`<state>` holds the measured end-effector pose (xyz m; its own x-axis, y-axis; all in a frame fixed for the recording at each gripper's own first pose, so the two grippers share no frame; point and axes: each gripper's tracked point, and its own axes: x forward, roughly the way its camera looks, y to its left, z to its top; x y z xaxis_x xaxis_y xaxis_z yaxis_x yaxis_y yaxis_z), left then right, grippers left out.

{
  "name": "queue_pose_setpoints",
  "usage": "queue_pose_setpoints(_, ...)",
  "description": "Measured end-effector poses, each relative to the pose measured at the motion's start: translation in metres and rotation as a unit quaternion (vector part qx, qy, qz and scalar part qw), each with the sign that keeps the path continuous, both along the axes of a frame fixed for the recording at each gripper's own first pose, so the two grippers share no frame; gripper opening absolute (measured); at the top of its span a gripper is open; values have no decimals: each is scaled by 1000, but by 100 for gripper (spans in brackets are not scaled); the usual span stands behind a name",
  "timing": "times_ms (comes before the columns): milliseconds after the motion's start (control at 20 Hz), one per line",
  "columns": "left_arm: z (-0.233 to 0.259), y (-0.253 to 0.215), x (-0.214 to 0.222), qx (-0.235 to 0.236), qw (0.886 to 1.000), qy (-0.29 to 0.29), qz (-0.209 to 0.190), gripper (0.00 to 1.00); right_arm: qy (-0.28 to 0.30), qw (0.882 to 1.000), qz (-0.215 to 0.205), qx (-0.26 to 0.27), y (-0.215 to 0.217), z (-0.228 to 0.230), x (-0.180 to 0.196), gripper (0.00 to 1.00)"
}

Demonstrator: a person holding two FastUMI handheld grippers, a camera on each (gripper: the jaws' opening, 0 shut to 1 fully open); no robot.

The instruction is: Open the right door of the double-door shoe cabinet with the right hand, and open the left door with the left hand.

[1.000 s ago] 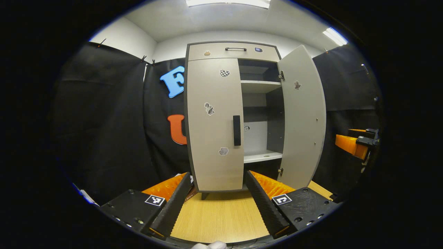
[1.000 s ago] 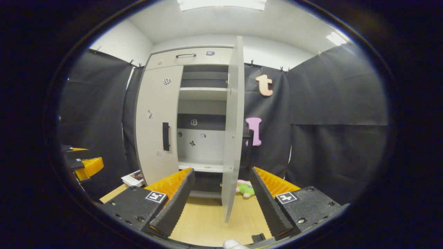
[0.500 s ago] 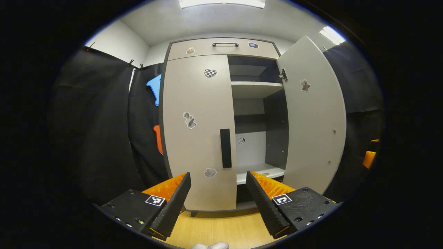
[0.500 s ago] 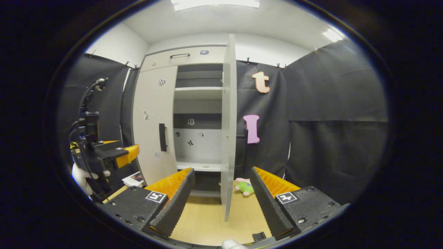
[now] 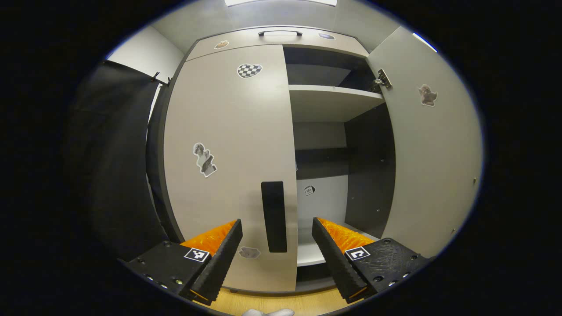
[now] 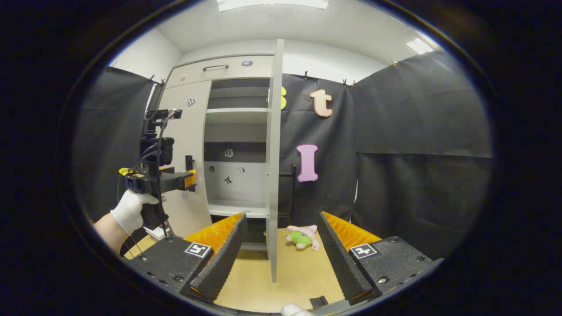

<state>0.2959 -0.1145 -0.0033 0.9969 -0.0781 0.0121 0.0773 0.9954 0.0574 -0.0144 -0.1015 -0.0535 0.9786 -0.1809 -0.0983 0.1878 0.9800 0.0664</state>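
— Where do we stand on the left?
— Our left gripper hangs released, fingers flanking the closed left door's handle, not touching.
— And the right?
— The right door stands swung open; our right gripper is spread too, grasping nothing, a plush toy on the floor beyond.

Bright ceiling lights shine from above; both views are sharp, but edges bend strongly.
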Motion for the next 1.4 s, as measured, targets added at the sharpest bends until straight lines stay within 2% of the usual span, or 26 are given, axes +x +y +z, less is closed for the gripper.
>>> queue_pose_setpoints(250,-10,6,38,4,1000,17,13,96,11,1000,-2,-8,-4,-5,10,100)
queue_pose_setpoints(350,-12,3,45,-1,1000,20,11,93,13,1000,1,-11,-3,-2,14,100)
queue_pose_setpoints(450,-14,-2,50,-2,1000,20,7,84,11,1000,4,-18,-1,-1,26,100)
queue_pose_setpoints(550,-27,-8,52,-8,999,41,0,76,8,1000,7,-21,1,2,21,100)
queue_pose_setpoints(650,-24,-9,56,0,999,36,4,63,10,1000,10,-19,5,4,22,100)
queue_pose_setpoints(700,-25,-10,54,-2,999,40,5,70,11,1000,10,-19,7,5,20,100)
queue_pose_setpoints(750,-26,-12,53,-5,999,37,2,68,14,1000,11,-19,7,6,20,100)
queue_pose_setpoints(850,-28,-13,54,-9,999,43,-5,59,15,1000,13,-16,8,4,21,100)
queue_pose_setpoints(900,-26,-3,54,-4,999,39,12,55,16,1000,14,-15,7,2,21,100)
queue_pose_setpoints(950,-29,-2,52,-23,999,47,7,52,16,1000,16,-15,8,2,21,100)
queue_pose_setpoints(1000,-25,-2,49,-31,999,43,2,28,16,1000,19,-15,6,1,25,100)
queue_pose_setpoints(1150,-30,0,51,-31,998,55,5,23,15,999,27,-18,9,-2,23,100)
queue_pose_setpoints(1200,-27,1,48,-29,998,49,8,16,15,999,27,-19,9,-1,21,100)
queue_pose_setpoints(1300,-26,1,43,-35,998,49,8,20,14,999,28,-15,6,2,20,100)
queue_pose_setpoints(1350,-27,1,39,-40,998,53,7,11,15,999,28,-14,4,2,20,100)
queue_pose_setpoints(1400,-26,1,37,-38,998,50,4,7,14,999,29,-12,3,1,20,100)
